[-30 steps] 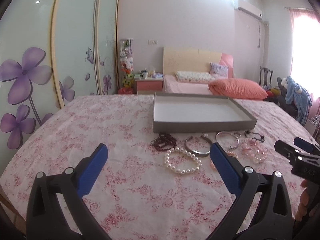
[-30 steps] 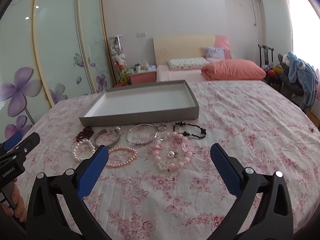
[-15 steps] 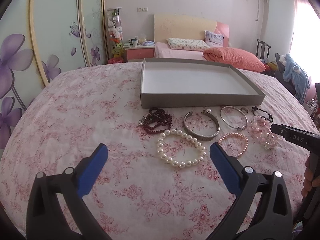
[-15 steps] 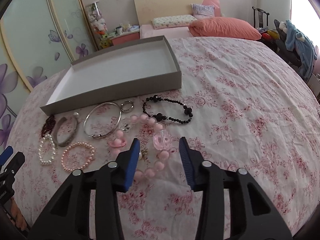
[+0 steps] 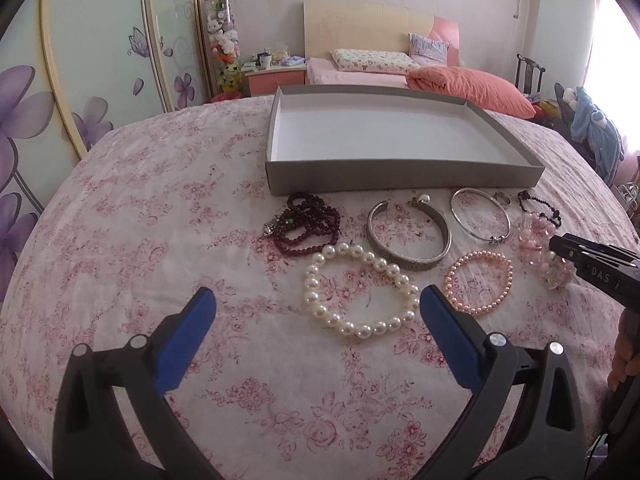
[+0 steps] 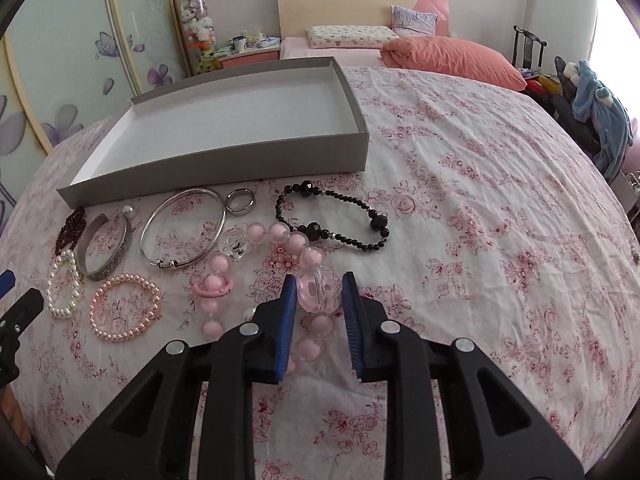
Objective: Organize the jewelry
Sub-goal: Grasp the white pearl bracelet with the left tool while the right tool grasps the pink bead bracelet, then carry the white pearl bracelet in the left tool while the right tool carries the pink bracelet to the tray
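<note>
Eight jewelry pieces laid out on the floral cloth [image 6: 480,200], in front of one shallow grey box [image 6: 224,168], box in upper left of right wrist view, nothing inside it. Left to right in that view: one dark red bead strand [image 6: 70,228] at far left edge, one white pearl bracelet [image 6: 62,288] below it, one wide silver cuff [image 6: 106,252], one small pink pearl bracelet [image 6: 124,308] lower left, one thin silver bangle [image 6: 184,232], one silver ring [image 6: 240,201] just beside bangle's upper right, one chunky pink bead bracelet [image 6: 280,264] at centre, one black bead bracelet [image 6: 340,220] right of centre, overlapping the pink one's top.

Two grippers. Left gripper [image 5: 316,320], lower half of left wrist view: blue fingers [image 5: 188,336] spread wide, nothing gripped; right finger tip just beside white pearl bracelet's right edge, contact not clear. Right gripper [image 6: 319,292], bottom centre of right wrist view: jaws closing, narrow gap, large clear-pink bead of the chunky bracelet between them; left pad against the bead, right pad at its edge. Bracelet lying on the cloth.
</note>
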Tool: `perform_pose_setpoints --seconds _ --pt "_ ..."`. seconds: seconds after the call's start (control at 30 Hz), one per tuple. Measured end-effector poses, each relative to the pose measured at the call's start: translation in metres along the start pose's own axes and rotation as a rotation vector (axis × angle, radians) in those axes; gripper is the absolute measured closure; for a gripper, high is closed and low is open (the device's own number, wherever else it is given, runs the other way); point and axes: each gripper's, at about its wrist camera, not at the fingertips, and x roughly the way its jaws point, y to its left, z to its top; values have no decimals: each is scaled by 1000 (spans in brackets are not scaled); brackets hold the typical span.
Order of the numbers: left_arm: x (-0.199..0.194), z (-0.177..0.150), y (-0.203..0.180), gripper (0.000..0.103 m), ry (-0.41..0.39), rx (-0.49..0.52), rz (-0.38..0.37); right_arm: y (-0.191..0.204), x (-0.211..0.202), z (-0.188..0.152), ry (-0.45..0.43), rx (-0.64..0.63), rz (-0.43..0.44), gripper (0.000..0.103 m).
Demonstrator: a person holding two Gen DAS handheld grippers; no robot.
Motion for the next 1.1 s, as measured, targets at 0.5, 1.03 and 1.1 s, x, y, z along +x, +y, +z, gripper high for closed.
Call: perform_pose_setpoints --seconds 0.5,1.03,1.1 --pt "29 11 10 42 99 -78 19 -5 0 0 -14 12 29 78" --pt "24 7 6 92 86 -61 17 -6 -3 -1 -20 15 70 79" --pt "23 7 7 93 87 -59 8 -6 -4 0 -26 19 77 79"
